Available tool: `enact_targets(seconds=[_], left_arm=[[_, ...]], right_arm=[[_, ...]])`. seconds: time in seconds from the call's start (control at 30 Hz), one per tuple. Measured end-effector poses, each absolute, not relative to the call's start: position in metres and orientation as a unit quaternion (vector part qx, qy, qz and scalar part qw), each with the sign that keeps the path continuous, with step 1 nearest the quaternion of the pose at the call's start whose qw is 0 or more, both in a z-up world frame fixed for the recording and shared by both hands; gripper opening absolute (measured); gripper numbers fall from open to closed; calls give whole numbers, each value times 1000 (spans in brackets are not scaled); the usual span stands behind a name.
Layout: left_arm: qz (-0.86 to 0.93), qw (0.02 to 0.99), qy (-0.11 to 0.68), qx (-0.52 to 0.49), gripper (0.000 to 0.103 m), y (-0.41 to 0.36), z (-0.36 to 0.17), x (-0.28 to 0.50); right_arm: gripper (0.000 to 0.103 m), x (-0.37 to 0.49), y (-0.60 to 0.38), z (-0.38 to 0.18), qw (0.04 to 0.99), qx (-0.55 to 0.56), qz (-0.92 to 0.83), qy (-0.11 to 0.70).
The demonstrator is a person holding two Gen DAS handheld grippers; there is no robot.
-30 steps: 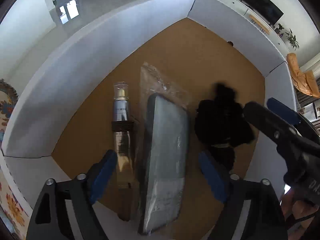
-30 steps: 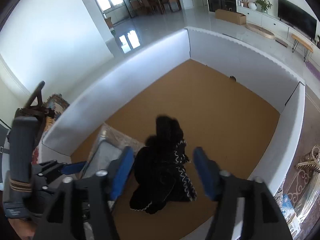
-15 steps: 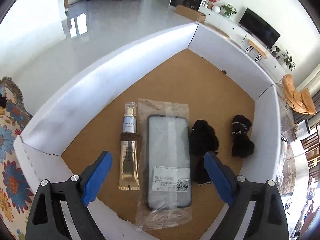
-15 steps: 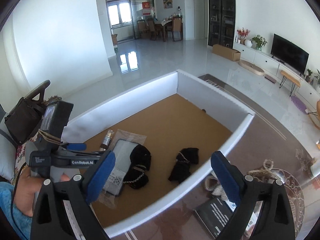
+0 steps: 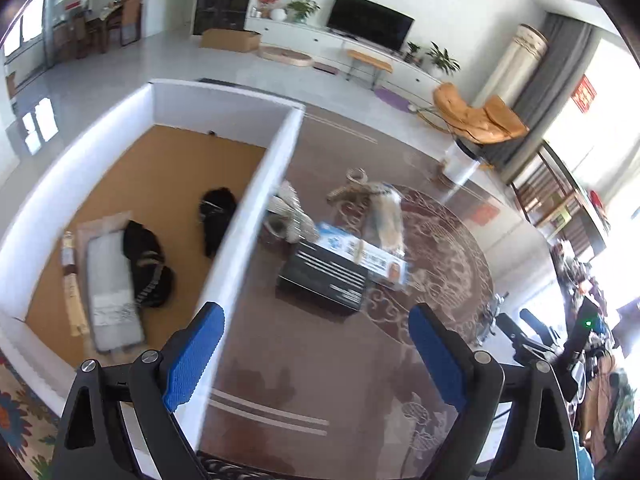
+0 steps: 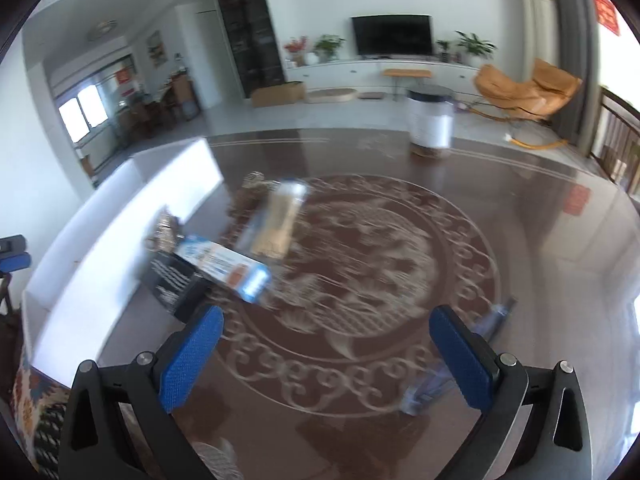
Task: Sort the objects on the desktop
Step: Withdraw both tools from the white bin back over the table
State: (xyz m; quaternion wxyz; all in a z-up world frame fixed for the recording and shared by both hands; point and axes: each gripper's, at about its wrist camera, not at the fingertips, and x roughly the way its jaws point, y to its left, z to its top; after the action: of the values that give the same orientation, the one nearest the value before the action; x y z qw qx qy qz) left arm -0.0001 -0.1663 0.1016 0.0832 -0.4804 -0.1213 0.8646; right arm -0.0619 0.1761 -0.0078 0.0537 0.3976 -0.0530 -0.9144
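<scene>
My left gripper [image 5: 316, 356] is open and empty, above the brown table just right of the white box's wall [image 5: 256, 216]. On the box's cork floor lie a gold tube [image 5: 68, 264], a bagged phone case [image 5: 110, 280] and two black hair ties [image 5: 146, 264] [image 5: 216, 216]. My right gripper [image 6: 326, 356] hangs over the table's round pattern, its jaws opening with nothing between them. A black box [image 6: 176, 284], a blue-and-white box [image 6: 224, 266] and a clear pack [image 6: 280, 216] lie ahead on its left. A blurred bluish tube [image 6: 460, 360] lies by its right finger.
Golden chain-like trinkets [image 5: 352, 192] and a silvery item [image 5: 288, 212] sit beside the box wall. A white jar with a dark lid [image 6: 430, 120] stands at the table's far side. A patterned cloth [image 5: 16, 420] lies below the box's near corner.
Both views have swung right, from inside the box to the open table. The right gripper has left the black hair tie on the cork floor and spread wider. The left gripper has risen.
</scene>
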Motion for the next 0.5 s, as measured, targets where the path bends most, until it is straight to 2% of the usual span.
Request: enact_targets(seconds=[0.17, 0.33, 0.5], left_arm=[[834, 121, -85, -531, 94, -90, 49, -1], [804, 104, -69, -581, 94, -50, -24, -9], [821, 90, -17, -564, 95, -25, -37, -8]], right_arm=[[103, -27, 236, -44, -13, 424, -905, -26], [103, -12, 244, -74, -13, 440, -897, -32], [103, -7, 230, -97, -12, 447, -895, -5]])
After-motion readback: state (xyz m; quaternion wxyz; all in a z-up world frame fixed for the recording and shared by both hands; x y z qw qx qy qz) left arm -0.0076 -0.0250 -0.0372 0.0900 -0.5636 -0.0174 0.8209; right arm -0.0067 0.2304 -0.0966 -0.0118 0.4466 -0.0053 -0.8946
